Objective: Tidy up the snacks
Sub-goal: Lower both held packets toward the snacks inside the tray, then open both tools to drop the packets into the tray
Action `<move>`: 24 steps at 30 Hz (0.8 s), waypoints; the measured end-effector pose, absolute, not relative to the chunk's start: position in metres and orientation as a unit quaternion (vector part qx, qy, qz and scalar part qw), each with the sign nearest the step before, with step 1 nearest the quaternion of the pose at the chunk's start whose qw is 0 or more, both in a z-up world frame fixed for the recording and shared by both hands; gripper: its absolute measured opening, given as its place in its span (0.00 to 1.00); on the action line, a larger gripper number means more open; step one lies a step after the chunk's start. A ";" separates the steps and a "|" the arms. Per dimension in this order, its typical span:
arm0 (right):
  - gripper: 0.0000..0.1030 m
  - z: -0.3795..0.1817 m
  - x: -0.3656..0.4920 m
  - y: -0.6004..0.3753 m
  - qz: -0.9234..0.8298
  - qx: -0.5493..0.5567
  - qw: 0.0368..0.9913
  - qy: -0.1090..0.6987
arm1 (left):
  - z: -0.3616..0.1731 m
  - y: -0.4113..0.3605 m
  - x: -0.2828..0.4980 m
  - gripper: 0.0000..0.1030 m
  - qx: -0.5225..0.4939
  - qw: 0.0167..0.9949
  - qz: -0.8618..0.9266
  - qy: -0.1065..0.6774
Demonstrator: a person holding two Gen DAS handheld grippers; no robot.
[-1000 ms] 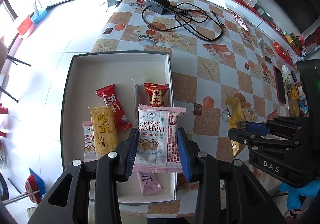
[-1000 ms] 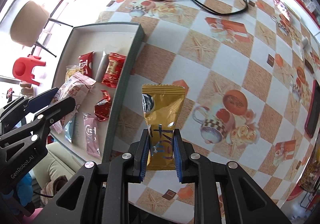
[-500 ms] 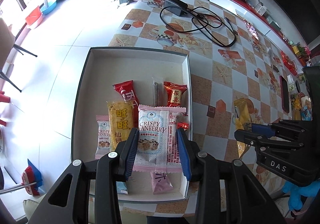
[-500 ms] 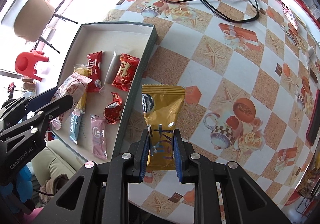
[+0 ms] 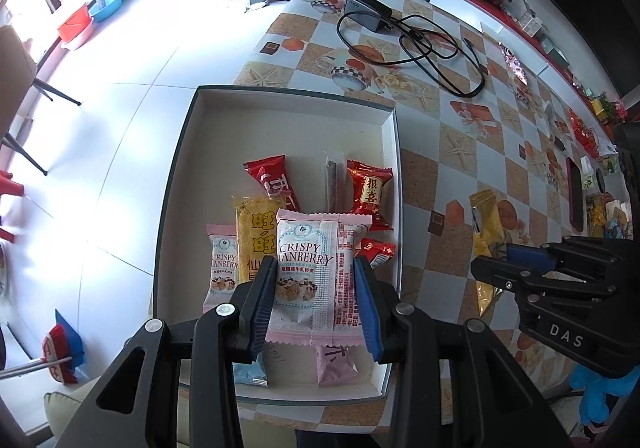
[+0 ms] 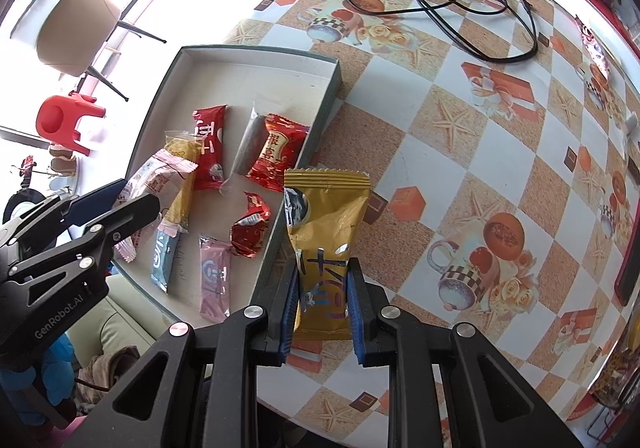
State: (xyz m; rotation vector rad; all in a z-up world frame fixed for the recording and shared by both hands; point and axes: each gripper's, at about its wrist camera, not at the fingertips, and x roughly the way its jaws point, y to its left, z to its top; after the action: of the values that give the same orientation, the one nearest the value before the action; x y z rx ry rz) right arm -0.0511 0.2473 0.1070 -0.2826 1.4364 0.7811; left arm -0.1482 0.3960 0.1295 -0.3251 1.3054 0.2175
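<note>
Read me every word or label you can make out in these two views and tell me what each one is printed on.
"CRISPY CRANBERRY": pink packet held in the left gripper; the first C is partly hidden.
"DAS": right gripper, seen from the left wrist.
"GenRobot.AI": left gripper's body, seen from the right wrist.
"旺旺": yellow packet in the box.
"报喜": red packet.
Gold packet: print unreadable.
Packets' small print: too small.

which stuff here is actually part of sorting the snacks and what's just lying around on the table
Part of the job:
- cranberry packet in left gripper
- gold packet in right gripper
- tray with its snacks

Lying about:
- charger and cable
- phone
</note>
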 end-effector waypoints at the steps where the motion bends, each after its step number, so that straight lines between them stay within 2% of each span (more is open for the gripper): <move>1: 0.23 0.107 -0.052 0.248 0.348 -0.126 0.675 0.638 | 0.129 0.396 -0.149 0.41 -0.151 0.776 0.101 0.603; 24: 0.23 0.114 -0.059 0.300 0.387 -0.145 0.659 0.628 | 0.098 0.426 -0.167 0.41 -0.157 0.743 0.142 0.635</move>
State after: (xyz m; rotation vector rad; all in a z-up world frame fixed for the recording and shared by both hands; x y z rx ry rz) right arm -0.0590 0.3001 0.1142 -0.3286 1.4223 0.8761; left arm -0.1665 0.4257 0.0977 -0.3436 1.3924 0.3104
